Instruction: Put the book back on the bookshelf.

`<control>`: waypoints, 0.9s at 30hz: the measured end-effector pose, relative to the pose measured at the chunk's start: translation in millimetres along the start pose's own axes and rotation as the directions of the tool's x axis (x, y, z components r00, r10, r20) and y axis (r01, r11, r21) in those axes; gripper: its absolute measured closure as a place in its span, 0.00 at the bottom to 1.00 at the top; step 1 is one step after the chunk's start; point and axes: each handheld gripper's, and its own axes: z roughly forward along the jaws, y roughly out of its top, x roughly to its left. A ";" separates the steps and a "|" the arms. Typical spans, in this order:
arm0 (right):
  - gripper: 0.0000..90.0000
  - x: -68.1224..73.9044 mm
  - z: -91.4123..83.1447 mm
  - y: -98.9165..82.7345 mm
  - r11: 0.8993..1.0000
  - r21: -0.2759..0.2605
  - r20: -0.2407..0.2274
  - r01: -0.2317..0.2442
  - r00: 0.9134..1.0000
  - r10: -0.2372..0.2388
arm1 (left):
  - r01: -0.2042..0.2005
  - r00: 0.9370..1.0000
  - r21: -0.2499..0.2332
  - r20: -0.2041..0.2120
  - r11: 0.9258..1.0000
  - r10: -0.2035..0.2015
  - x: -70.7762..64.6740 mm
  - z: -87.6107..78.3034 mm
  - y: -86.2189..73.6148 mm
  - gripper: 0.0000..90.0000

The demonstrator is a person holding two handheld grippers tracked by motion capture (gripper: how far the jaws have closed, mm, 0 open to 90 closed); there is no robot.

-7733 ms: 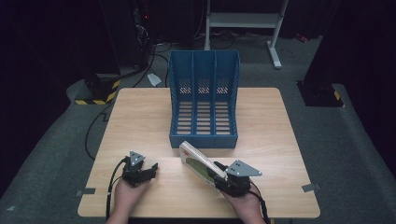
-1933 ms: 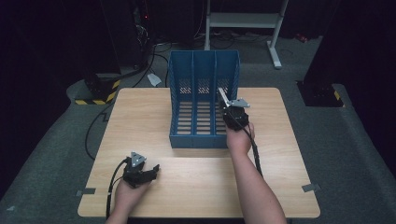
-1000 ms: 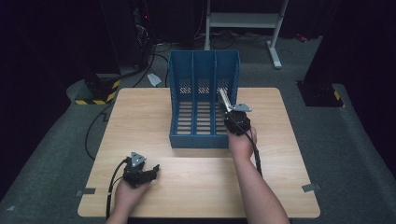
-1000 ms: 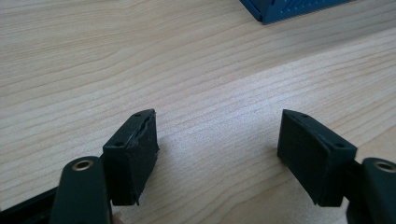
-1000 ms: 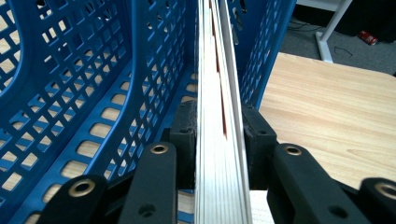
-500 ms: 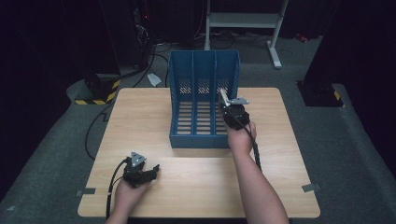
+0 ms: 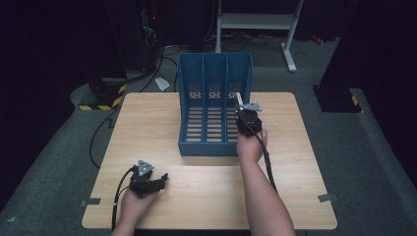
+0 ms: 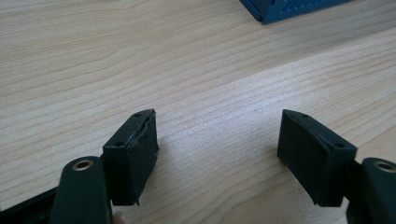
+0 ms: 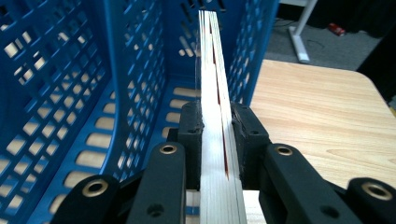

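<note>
Right claw (image 9: 215, 128) is clenched on a thin book (image 9: 212, 70), gripping it by the lower edge so that the white page block stands upright between the pads. In the high view this claw (image 7: 241, 105) is at the right compartment of the blue file rack (image 7: 214, 73), and the book rises just beside the perforated right wall, over the slotted floor (image 9: 112, 135).

To do this step well, I think the book should stay vertical and parallel to the divider while it goes down, because a small tilt would catch a corner in the wall holes. It seems better to lower it until its bottom edge rests on the slotted floor and only then loosen the grip; the book is thin and may fall sideways in the wide compartment, so leaning it gently on the wall first is safer.

Left claw (image 8: 217, 140) is released with nothing between the pads, resting low over the desk (image 8: 187, 60) near the front edge (image 7: 147, 179).
</note>
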 end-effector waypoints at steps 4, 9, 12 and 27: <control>0.84 0.0 2.9 -1.4 1.000 0.002 0.021 -0.010 1.000 0.010 | 0.000 1.000 0.000 0.000 1.000 0.000 0.0 0.0 0.0 0.32; 0.84 1.5 2.9 -3.2 0.999 -0.011 0.051 -0.034 0.998 0.034 | 0.000 1.000 0.000 0.000 1.000 0.000 0.0 0.0 0.0 0.32; 0.84 3.4 2.4 -4.1 0.999 -0.020 0.078 -0.037 0.996 0.039 | 0.000 1.000 0.000 0.000 1.000 0.000 0.0 0.0 0.0 0.32; 0.83 14.0 2.8 -10.7 0.999 -0.039 0.138 -0.022 0.990 0.027 | -0.001 1.000 0.000 0.001 1.000 0.001 0.0 -0.1 0.0 0.32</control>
